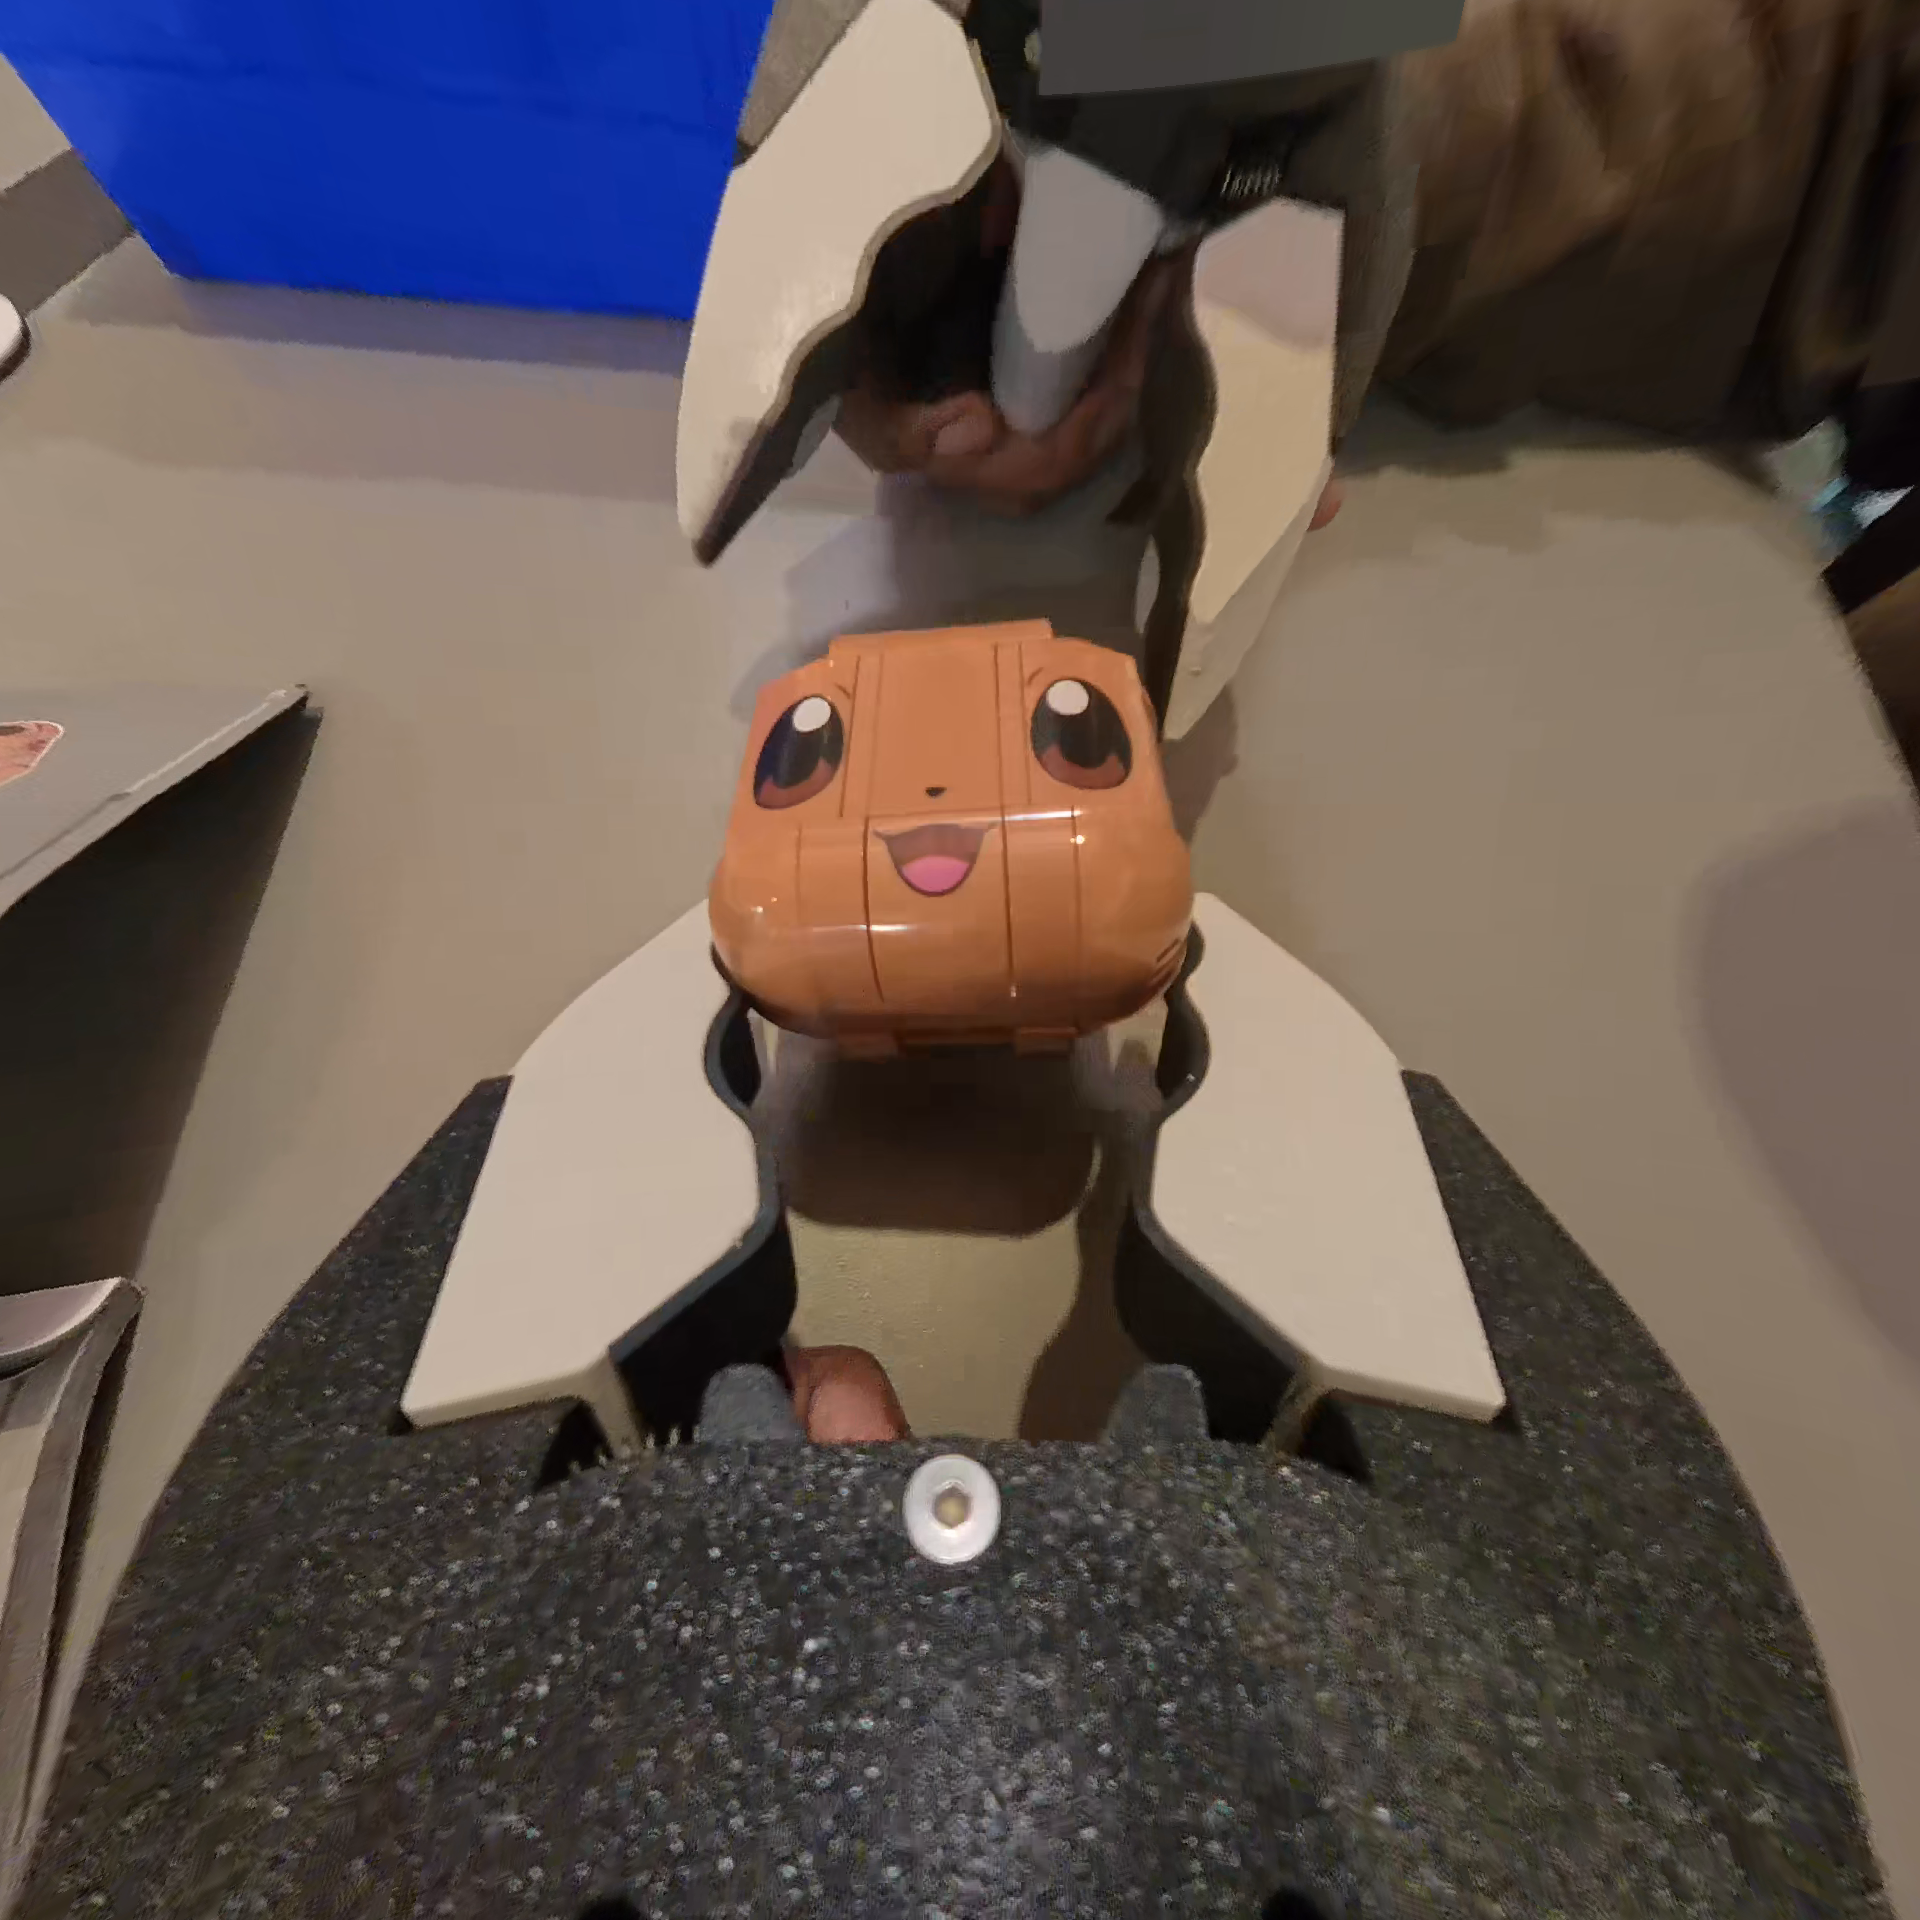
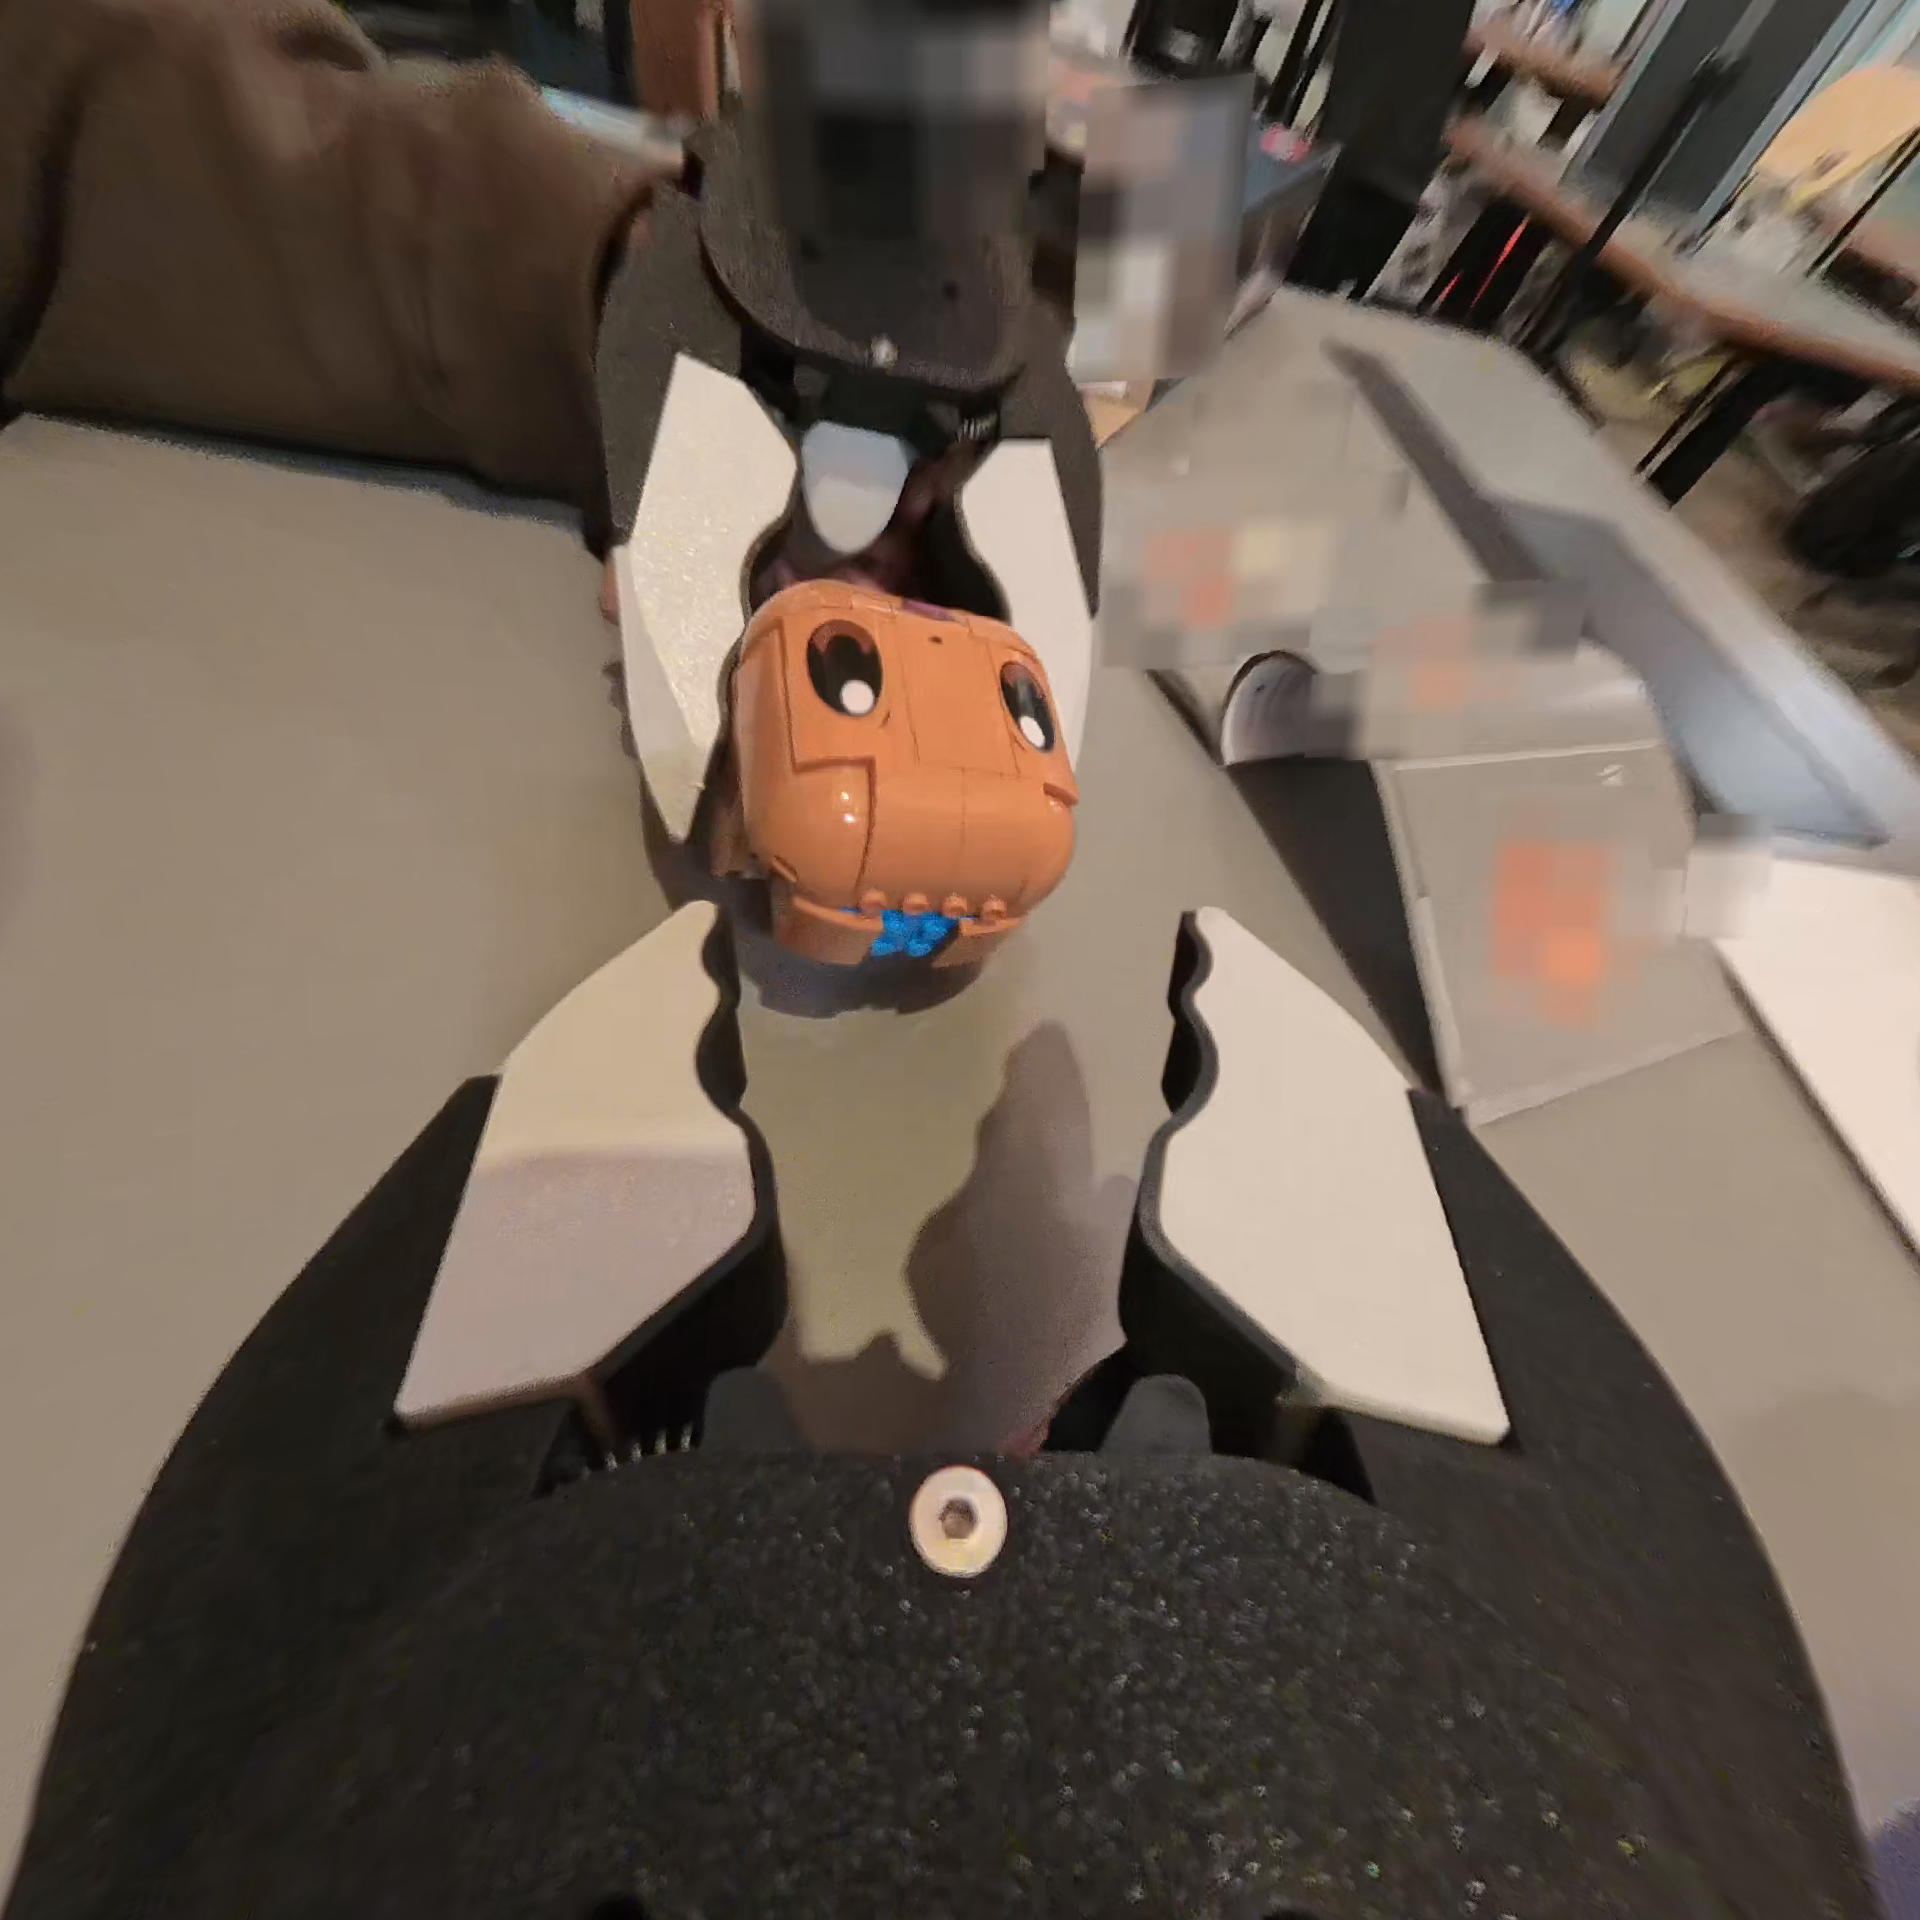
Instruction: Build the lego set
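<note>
The left tool [image 1: 951, 997] holds a brown brick-built head [image 1: 951, 836] between its fingertips, lifted above the grey counter [image 1: 1558, 935] with its shadow on the surface beneath. From the left wrist view the head shows its face: two large dark eyes with white glints, a small nose dot and an open mouth with a pink tongue, printed over smooth rounded bricks whose seams run down the face. The right wrist view sees the same head [image 2: 899, 774] from the far side and upside down; only here do the underside's row of studs and a blue piece [image 2: 909, 930] in the middle show.

The right tool [image 2: 951, 940] has its jaws spread wide with nothing between them; its tips are just short of the head. In the left wrist view it [image 1: 940, 634] comes in from above, one finger on each side beyond the head, and a hand [image 1: 977, 436] grips it.

Only the left wrist view shows a blue box [image 1: 395, 145] at the back of the counter. Only the right wrist view shows the brown sleeve [image 2: 291, 249] behind the left tool and a grey flat carton [image 2: 1558, 894] lying on the counter, its printing hidden by mosaic. No writing can be read in either view.
</note>
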